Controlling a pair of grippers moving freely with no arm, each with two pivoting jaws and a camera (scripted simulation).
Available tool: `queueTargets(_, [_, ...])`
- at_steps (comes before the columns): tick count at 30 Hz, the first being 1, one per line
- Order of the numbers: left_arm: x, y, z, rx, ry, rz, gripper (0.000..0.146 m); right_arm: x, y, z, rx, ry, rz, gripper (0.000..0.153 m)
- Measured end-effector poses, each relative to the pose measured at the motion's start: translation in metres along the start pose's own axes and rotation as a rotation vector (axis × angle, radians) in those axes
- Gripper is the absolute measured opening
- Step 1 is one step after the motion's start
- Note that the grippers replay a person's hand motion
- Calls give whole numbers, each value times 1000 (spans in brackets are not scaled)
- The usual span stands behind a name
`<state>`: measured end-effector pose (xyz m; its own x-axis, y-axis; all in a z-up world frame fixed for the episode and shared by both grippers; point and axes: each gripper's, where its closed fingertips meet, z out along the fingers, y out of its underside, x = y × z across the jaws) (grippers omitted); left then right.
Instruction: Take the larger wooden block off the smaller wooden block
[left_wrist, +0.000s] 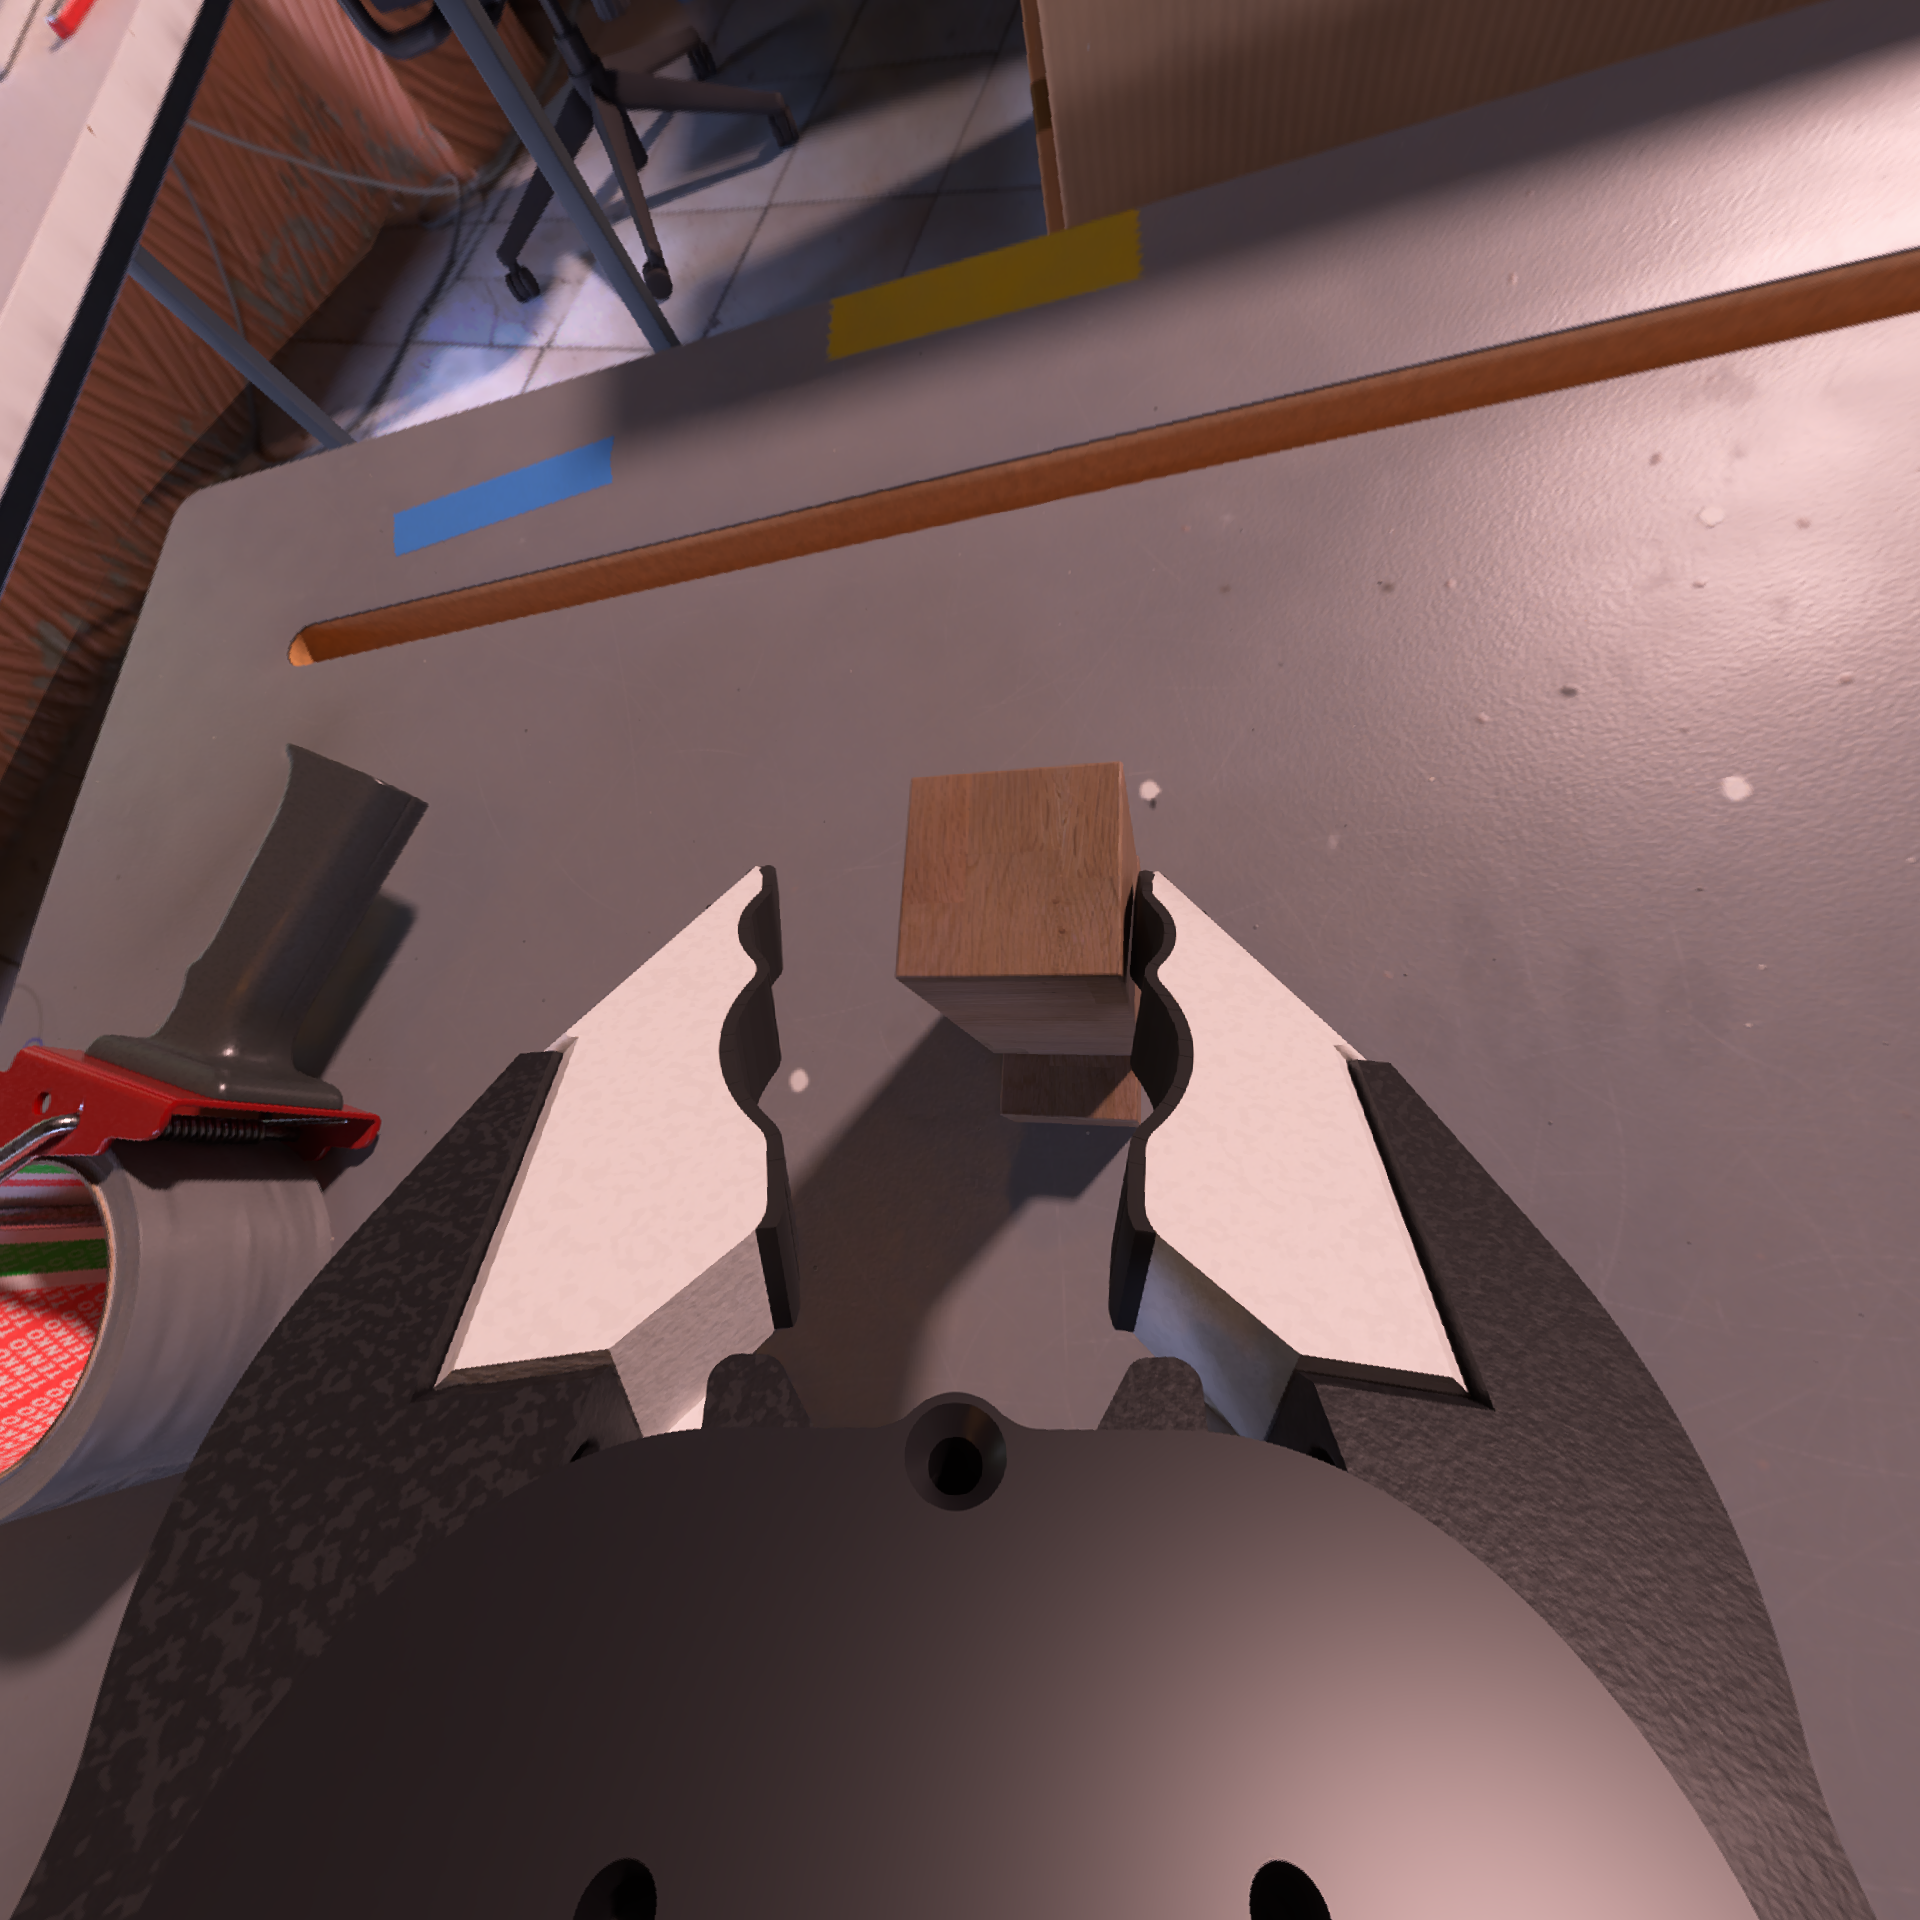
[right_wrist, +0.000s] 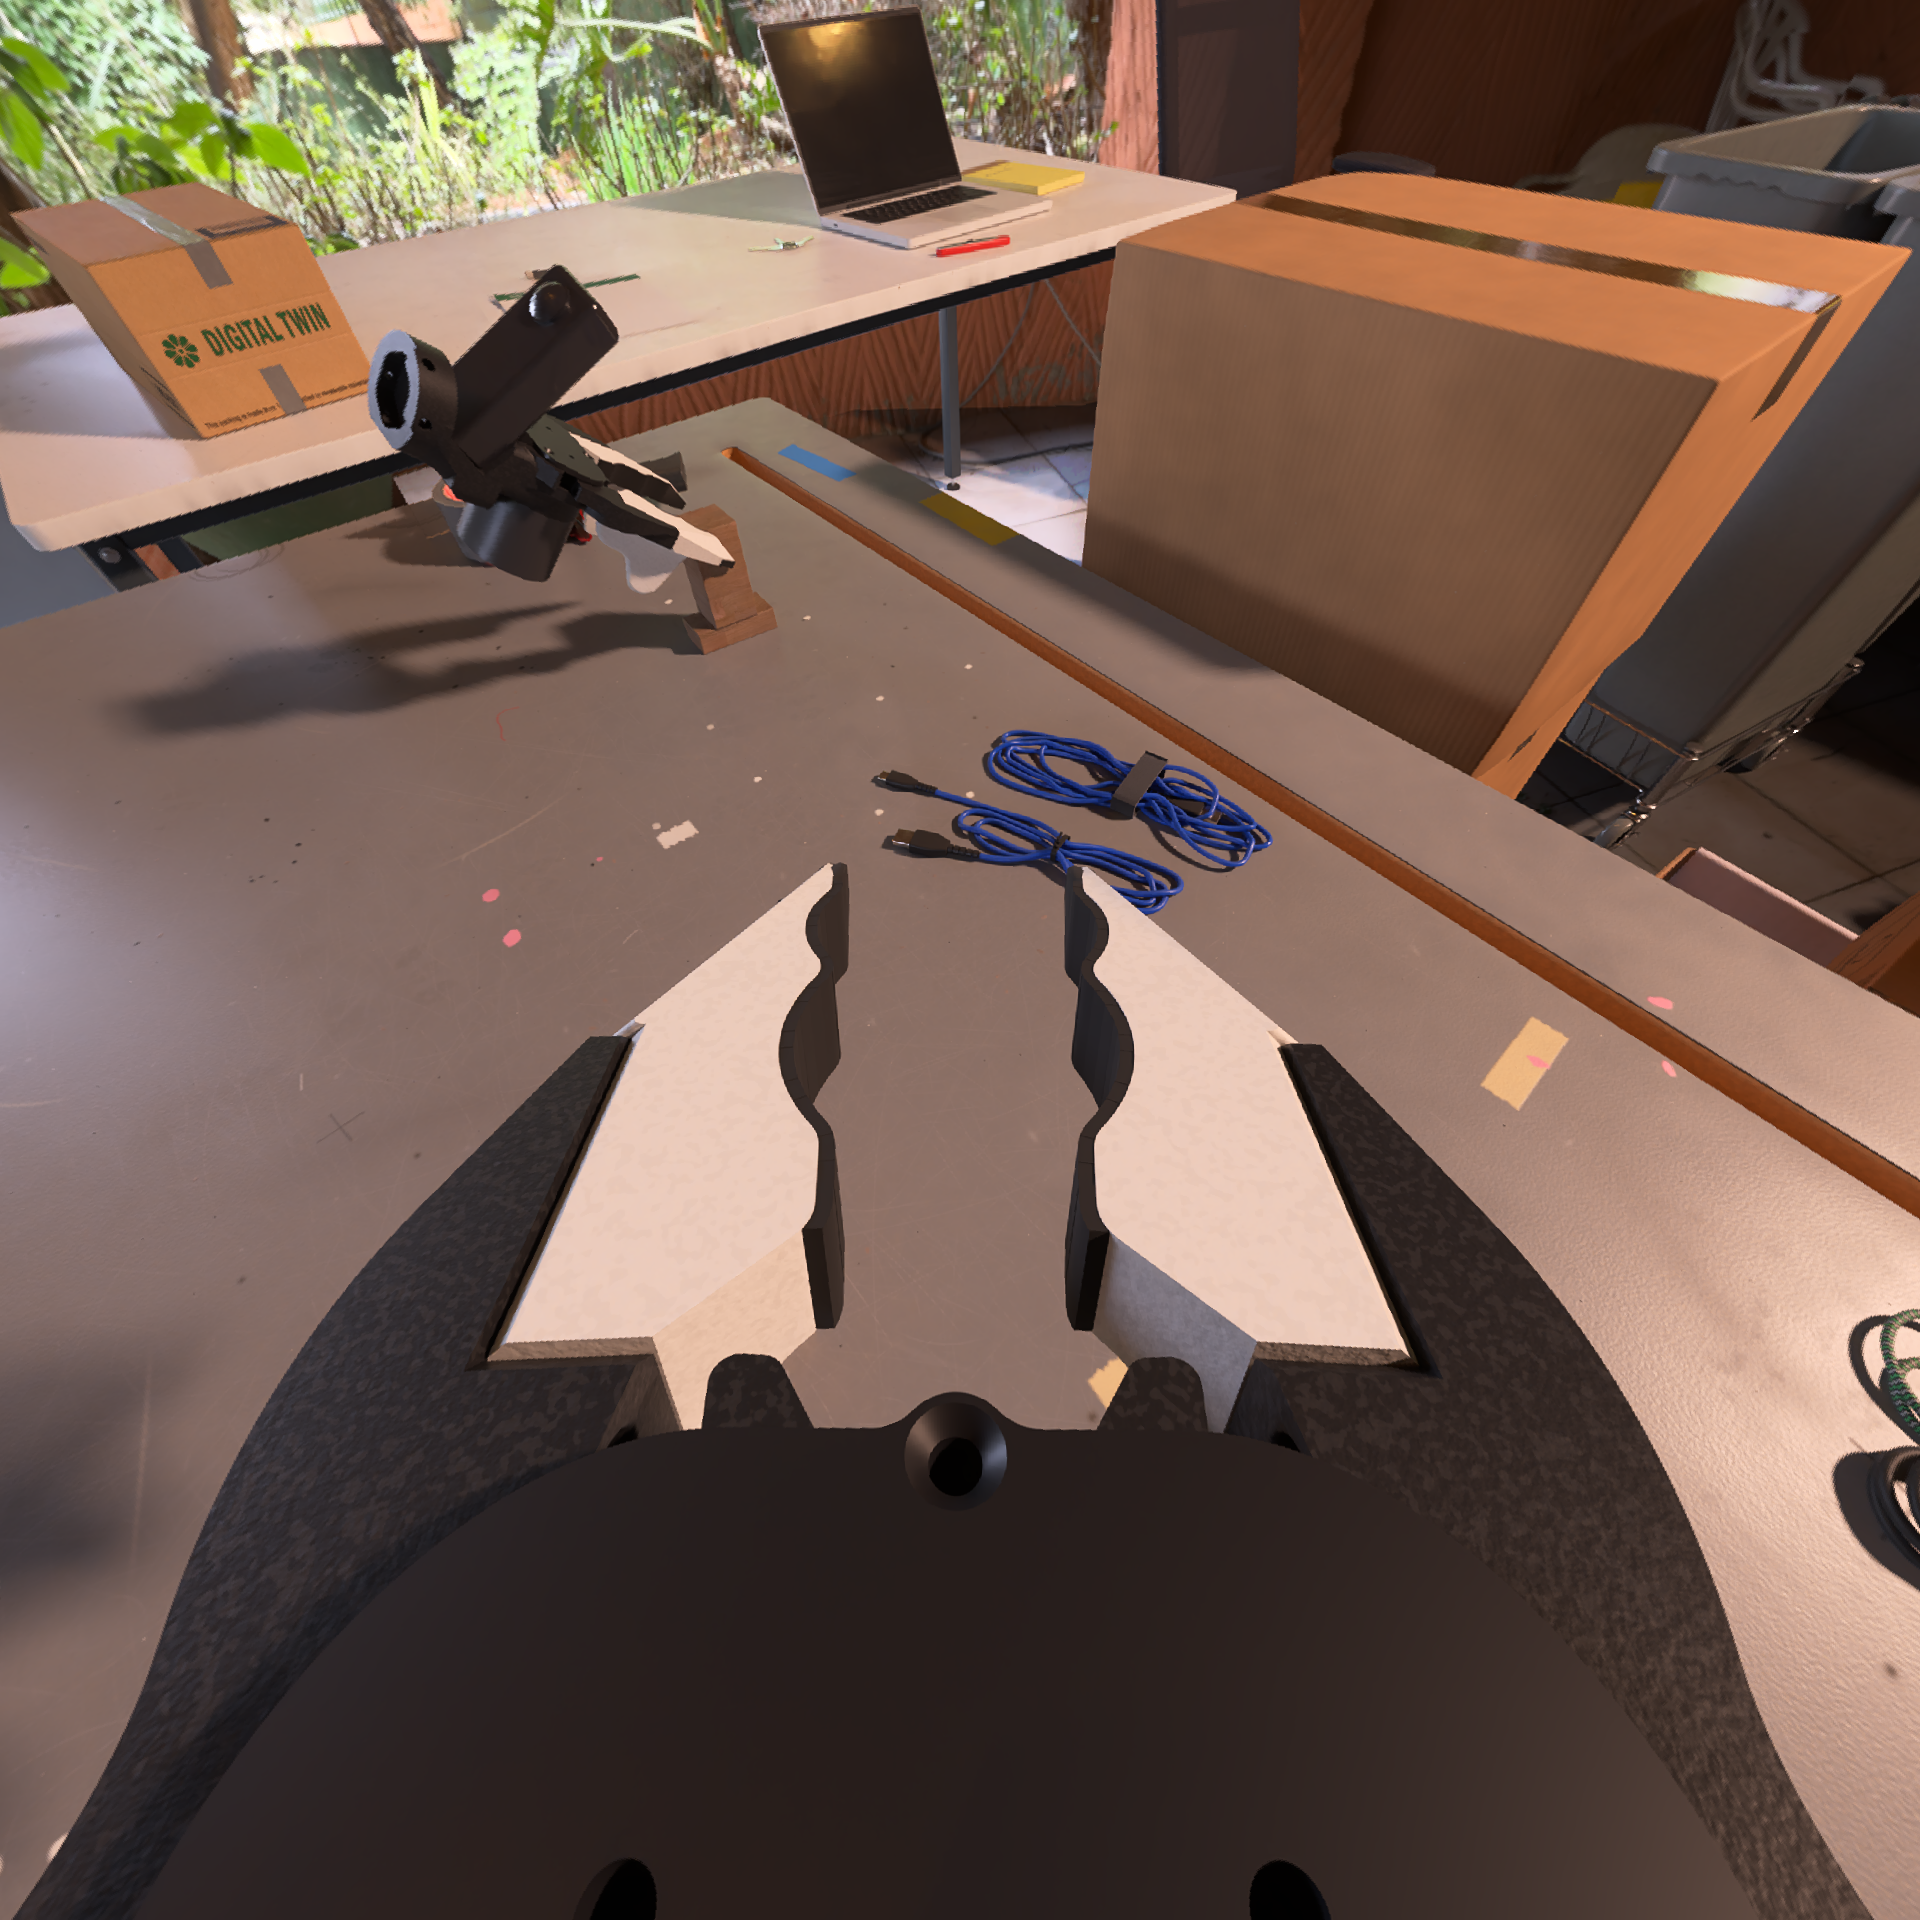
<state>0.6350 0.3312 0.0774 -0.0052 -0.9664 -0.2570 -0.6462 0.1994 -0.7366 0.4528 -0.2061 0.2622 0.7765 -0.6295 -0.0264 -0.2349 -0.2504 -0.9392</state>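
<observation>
The larger wooden block (left_wrist: 1013, 883) sits on the smaller wooden block (left_wrist: 1070, 1089) on the grey table (left_wrist: 1455, 831). My left gripper (left_wrist: 956, 876) is open, tilted down, with the larger block between its fingers. The block is close against the right finger (left_wrist: 1226, 1039), and a gap stays at the left finger (left_wrist: 665, 1060). The right wrist view shows this gripper (right_wrist: 707, 525) around the stack (right_wrist: 732, 592) at the far left. My right gripper (right_wrist: 951, 873) is open and empty above the table, far from the blocks.
A red and grey tape dispenser (left_wrist: 187, 1122) lies left of the left gripper. A long wooden strip (left_wrist: 1039, 478) runs across the table, with blue (left_wrist: 499, 494) and yellow (left_wrist: 982, 281) tape marks beyond. Blue cables (right_wrist: 1122, 800) lie ahead of the right gripper. A large cardboard box (right_wrist: 1403, 436) stands right.
</observation>
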Motion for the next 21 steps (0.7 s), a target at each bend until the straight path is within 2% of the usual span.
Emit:
queueTargets(3, [4, 5, 7, -29, 20, -1, 62, 0, 0, 0, 0, 0, -2, 41])
queueTargets(6, [9, 11, 13, -54, 56, -15, 48, 0, 0, 0, -1, -1, -1, 41])
queueTargets(12, [13, 6, 7, -28, 106, -38, 47, -2, -2, -1, 5, -7, -8, 41])
queueTargets(16, [17, -9, -32, 37, 175, -45, 47, -14, -10, -3, 37, -50, -42, 41])
queueTargets(21, [22, -31, -121, 114, 179, 96, 47, -37, -20, 0, 68, -116, -97, 42])
